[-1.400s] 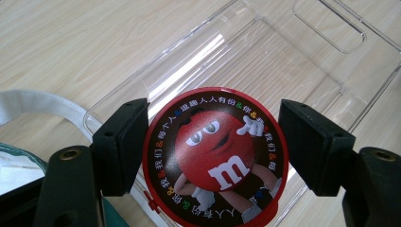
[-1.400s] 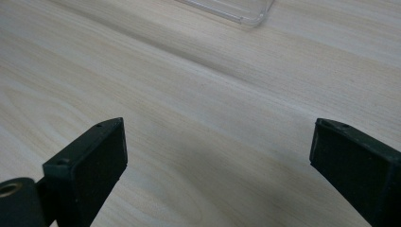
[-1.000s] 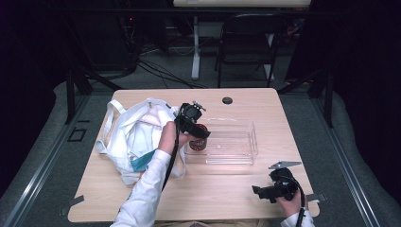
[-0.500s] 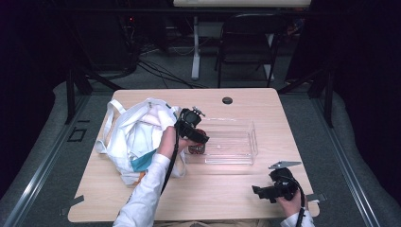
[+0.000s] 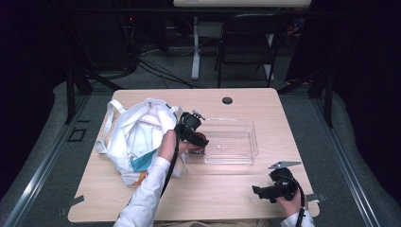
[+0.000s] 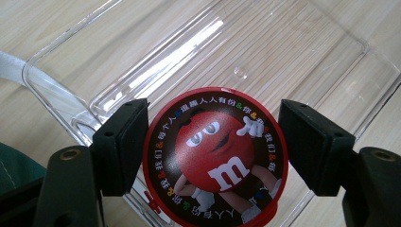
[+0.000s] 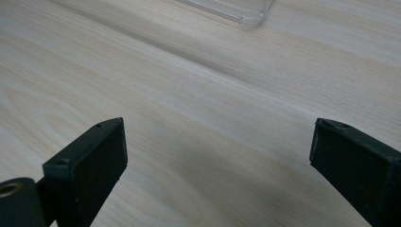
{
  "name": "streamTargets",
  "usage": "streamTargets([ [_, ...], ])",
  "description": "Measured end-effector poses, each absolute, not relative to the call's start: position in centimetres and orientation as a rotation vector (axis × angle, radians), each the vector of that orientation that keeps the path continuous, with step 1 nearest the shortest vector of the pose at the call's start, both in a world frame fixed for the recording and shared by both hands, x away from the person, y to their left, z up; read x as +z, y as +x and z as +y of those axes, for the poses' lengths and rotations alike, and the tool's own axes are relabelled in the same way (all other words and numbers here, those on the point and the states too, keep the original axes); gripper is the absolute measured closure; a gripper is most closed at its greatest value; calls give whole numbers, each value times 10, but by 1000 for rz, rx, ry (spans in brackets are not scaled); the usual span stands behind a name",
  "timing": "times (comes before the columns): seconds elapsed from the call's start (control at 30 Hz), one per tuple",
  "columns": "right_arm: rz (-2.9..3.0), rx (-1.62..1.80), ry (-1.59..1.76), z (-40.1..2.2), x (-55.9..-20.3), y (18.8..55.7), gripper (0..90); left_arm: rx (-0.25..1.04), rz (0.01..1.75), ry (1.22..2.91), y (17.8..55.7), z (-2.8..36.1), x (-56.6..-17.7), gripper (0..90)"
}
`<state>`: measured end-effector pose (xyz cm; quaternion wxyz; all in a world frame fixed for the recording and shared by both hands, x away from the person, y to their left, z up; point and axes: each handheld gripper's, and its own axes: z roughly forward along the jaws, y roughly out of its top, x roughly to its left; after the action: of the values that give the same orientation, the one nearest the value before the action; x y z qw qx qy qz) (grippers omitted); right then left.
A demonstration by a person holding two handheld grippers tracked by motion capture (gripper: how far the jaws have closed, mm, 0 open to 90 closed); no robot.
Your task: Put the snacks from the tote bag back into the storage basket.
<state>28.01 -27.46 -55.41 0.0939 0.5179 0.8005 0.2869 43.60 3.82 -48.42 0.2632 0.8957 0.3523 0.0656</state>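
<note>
A round red tin with a cartoon candy figure on its lid sits between my left gripper's jaws, which press its two sides. It hangs low over the left end of a clear plastic tray. In the high view the left gripper is at the tray's left end with the tin under it. My right gripper rests near the table's front right corner. Its jaws stand wide apart in the right gripper view, with bare wood between them.
A white cloth bag with a teal item inside lies left of the tray, close to my left hand. A cable hole is at the table's far edge. A black chair stands behind. A tray corner shows ahead of the right gripper.
My left gripper has sunk slightly with the tin toward the tray's left end. The right gripper has stayed put.
</note>
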Motion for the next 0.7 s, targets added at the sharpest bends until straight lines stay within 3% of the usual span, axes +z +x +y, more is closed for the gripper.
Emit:
streamTargets([
  [0.7,2372,857,1538,-274,-555,281,46,188,954,2437,431,37,-496,278],
])
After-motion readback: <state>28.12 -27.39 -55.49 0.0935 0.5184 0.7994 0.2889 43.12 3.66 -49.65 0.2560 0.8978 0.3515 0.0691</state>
